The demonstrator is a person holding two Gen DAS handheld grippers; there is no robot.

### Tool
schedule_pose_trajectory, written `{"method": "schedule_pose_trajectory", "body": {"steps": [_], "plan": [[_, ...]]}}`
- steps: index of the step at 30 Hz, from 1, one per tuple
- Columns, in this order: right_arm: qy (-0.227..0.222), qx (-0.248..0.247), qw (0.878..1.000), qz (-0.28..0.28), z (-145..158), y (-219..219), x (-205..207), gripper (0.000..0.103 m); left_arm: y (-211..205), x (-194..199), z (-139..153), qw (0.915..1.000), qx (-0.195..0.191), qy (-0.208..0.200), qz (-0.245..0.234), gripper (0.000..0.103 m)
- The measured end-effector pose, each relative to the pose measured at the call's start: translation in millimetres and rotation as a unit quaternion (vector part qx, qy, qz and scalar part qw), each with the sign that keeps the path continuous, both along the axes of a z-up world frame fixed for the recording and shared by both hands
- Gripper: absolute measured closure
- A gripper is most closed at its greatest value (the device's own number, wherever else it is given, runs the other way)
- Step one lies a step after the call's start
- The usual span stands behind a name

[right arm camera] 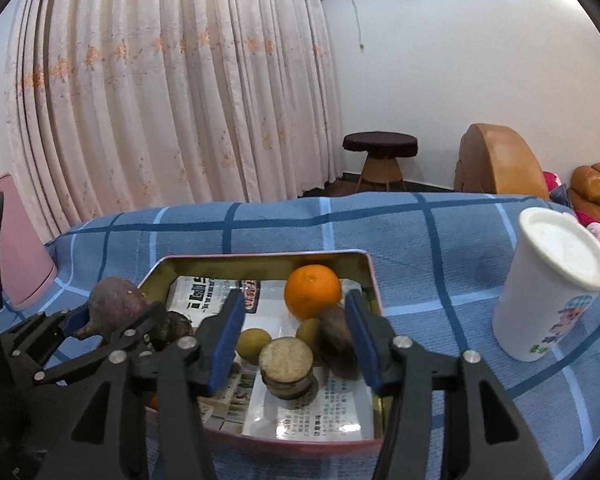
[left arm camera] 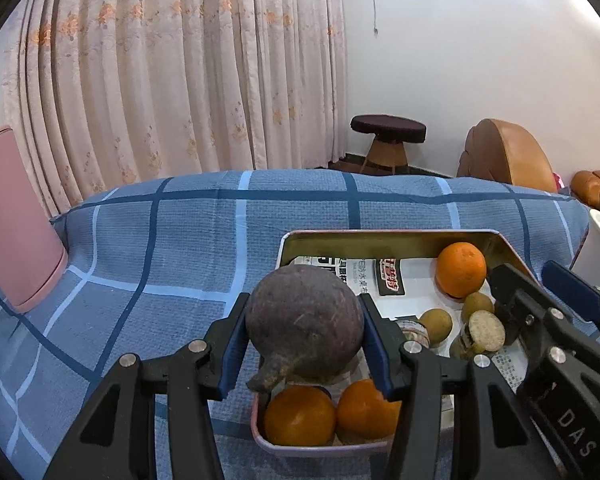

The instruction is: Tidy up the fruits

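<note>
My left gripper (left arm camera: 304, 342) is shut on a dark purple mangosteen (left arm camera: 304, 320) and holds it over the near left corner of a pink metal tray (left arm camera: 388, 236). The mangosteen also shows in the right wrist view (right arm camera: 114, 304). The tray is lined with printed paper and holds three oranges (left arm camera: 460, 269) (left arm camera: 300, 416) (left arm camera: 366, 410), small green-brown fruits (left arm camera: 436, 320) and a stack of round biscuits (right arm camera: 286, 362). My right gripper (right arm camera: 296, 340) is open and empty above the tray (right arm camera: 260, 258), around the biscuits and a brown fruit (right arm camera: 336, 340).
The tray sits on a blue checked cloth (left arm camera: 180, 248). A white lidded cup (right arm camera: 552, 284) stands to the right of the tray. A pink container (left arm camera: 12, 220) stands at the far left. A curtain, a stool (left arm camera: 388, 136) and brown chairs lie beyond.
</note>
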State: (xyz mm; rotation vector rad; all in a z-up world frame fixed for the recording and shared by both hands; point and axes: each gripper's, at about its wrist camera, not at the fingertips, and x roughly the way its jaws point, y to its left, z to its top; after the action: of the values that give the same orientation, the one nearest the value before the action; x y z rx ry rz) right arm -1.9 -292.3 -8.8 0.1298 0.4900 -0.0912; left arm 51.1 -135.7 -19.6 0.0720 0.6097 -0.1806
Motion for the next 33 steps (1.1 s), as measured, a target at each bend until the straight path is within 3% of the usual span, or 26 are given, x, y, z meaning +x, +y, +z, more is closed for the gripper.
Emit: {"method": "schedule_pose_trajectory", "body": {"steps": [1, 2, 3, 4, 9, 15, 24, 33], "plan": [[-0.010, 0.006, 1.000, -0.001, 1, -2, -4, 0.025, 0, -1, 1, 1.0000, -0.001, -0.002, -0.002, 0.046], [-0.025, 0.013, 1.000, -0.005, 3, -4, -11, 0.008, -1, -3, 2, 0.9999, -0.001, -0.007, -0.008, 0.036], [-0.036, 0.012, 0.999, -0.009, 5, -4, -15, 0.002, -3, -8, 3, 0.9997, -0.001, -0.016, -0.016, 0.031], [-0.046, 0.009, 0.999, -0.011, 7, -2, -20, 0.002, -6, -13, 5, 0.9995, 0.001, -0.025, -0.020, 0.023], [-0.072, -0.028, 0.997, -0.030, 15, 13, -36, 0.001, -16, -36, 10, 0.9963, 0.036, -0.070, -0.035, 0.022], [-0.088, -0.025, 0.994, -0.051, 18, 13, -53, 0.000, 2, -50, 13, 0.9964, 0.014, -0.080, -0.026, 0.022], [-0.111, -0.023, 0.990, -0.080, 19, 13, -84, 0.000, 12, -78, 16, 0.9933, 0.023, -0.110, -0.027, 0.022], [-0.135, -0.046, 0.986, -0.084, 22, 23, -102, 0.000, 31, -85, 17, 0.9940, -0.011, -0.108, -0.012, 0.022]]}}
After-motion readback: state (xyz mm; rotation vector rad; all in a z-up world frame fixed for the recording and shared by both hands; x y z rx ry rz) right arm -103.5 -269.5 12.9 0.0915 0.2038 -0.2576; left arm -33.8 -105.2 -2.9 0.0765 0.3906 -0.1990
